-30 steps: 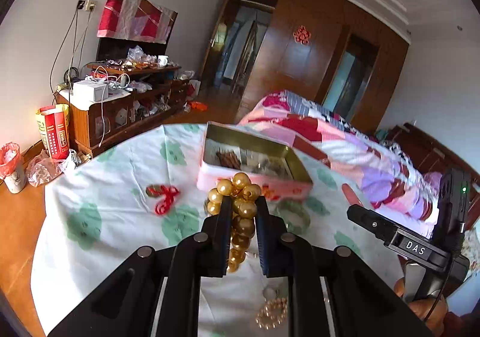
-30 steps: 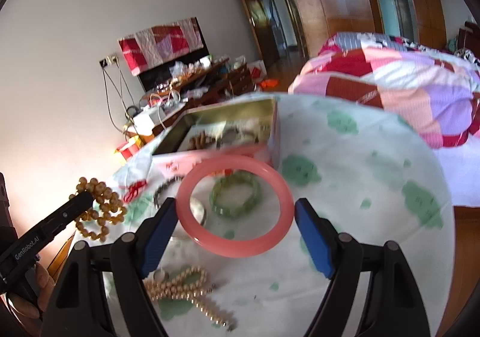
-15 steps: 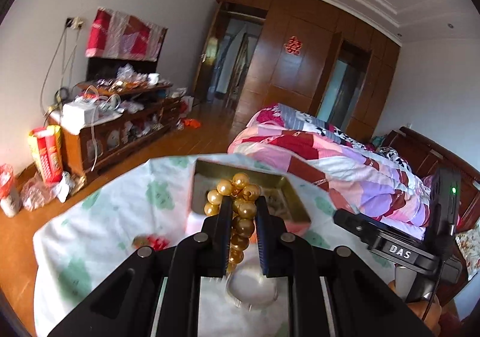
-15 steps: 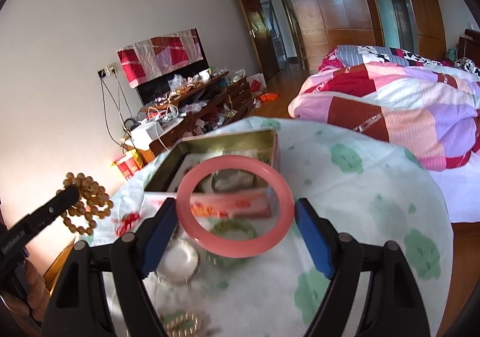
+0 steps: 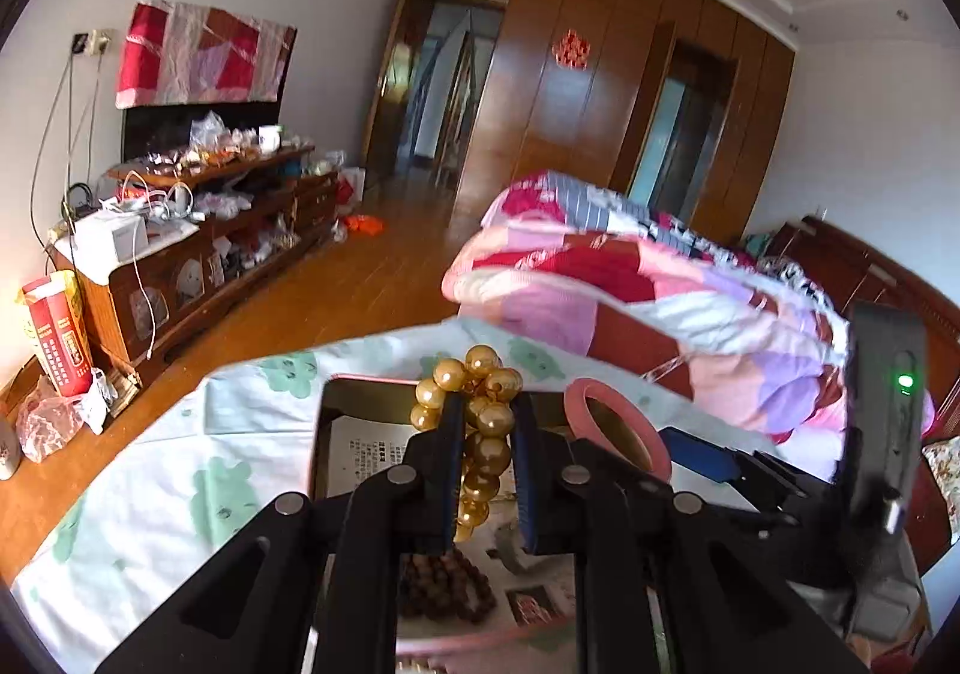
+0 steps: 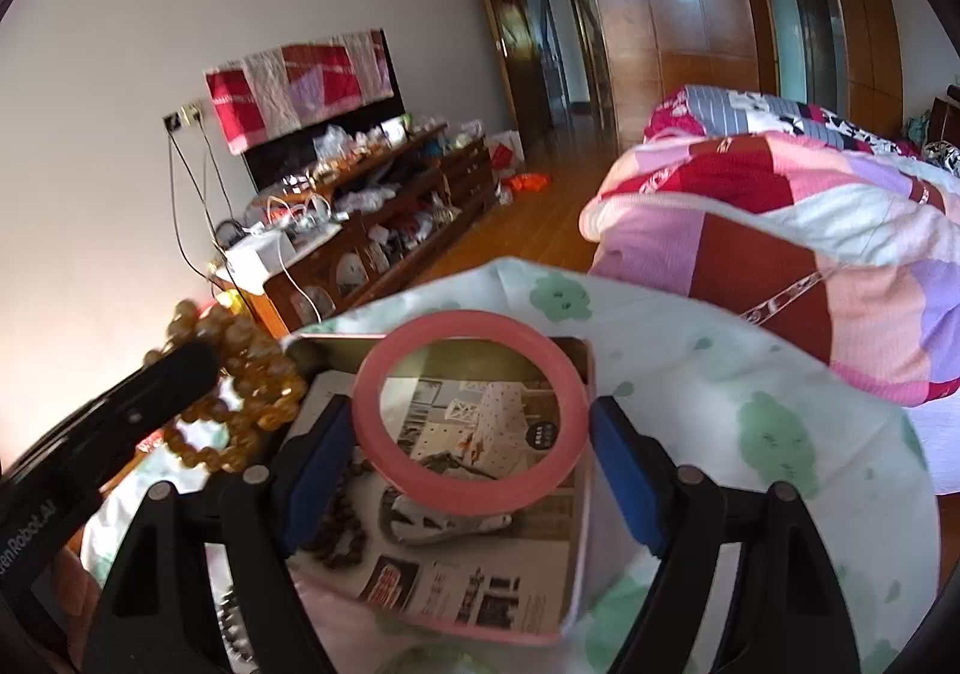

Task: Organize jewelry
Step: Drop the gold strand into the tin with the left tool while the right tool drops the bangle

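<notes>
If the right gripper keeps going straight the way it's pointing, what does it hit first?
Most likely the paper-lined floor of the open pink tin. The right gripper, holding the pink bangle, points down into it, toward the silvery bracelet lying inside. Depth is hard to judge.

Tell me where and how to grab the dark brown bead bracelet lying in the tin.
Grip the dark brown bead bracelet across one strand of its loop, from above, fingers straddling the beads. It lies flat on the tin's paper lining near the left wall, so a side approach is probably blocked.
</notes>
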A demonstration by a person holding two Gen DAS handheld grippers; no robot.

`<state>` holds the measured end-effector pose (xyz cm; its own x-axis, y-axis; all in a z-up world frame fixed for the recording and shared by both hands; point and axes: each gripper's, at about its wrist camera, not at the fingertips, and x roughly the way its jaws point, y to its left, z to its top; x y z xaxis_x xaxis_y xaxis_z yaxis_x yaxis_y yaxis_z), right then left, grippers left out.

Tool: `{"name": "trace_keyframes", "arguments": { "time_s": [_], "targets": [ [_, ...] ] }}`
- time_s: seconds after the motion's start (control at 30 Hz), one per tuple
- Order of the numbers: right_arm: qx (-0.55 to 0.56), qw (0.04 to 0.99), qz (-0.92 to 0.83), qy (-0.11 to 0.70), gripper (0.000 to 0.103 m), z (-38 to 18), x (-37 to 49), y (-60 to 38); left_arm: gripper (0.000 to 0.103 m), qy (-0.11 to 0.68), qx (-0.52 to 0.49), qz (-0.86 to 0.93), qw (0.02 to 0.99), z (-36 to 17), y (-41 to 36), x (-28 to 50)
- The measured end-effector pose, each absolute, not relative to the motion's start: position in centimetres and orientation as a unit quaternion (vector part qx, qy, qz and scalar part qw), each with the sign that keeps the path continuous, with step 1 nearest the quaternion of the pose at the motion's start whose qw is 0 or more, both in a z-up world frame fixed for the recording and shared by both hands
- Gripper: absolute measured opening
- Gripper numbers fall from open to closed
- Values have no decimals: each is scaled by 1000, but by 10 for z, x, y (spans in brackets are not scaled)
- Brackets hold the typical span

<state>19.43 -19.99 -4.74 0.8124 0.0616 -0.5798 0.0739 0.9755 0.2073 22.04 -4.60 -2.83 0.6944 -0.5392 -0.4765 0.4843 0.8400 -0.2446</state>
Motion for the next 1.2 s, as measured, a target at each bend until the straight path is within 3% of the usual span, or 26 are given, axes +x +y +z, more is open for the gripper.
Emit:
{"name": "trace_keyframes", "arguments": {
  "time_s": [0.5,0.53,0.63,0.67,0.93,1.2],
  "targets": [
    [6,948,-44,314,85,-66,199,-178,16,342,-42,-248,905,-60,-57,249],
    [7,948,-42,315,90,-66,200,-178,24,345,-45,-246,905,-60,-56,250],
    [24,948,-42,314,93,-65,201,-184,66,344,-68,-232,907,-55,-49,250],
    [33,950,-42,307,93,-63,198,-187,70,336,-77,-227,911,-49,-46,247],
    [90,973,-91,192,94,-27,161,-211,71,300,-36,-183,936,-16,-17,208],
    [125,961,-90,229,94,-29,134,-221,71,324,-29,-147,934,-28,22,166]
  ]
}}
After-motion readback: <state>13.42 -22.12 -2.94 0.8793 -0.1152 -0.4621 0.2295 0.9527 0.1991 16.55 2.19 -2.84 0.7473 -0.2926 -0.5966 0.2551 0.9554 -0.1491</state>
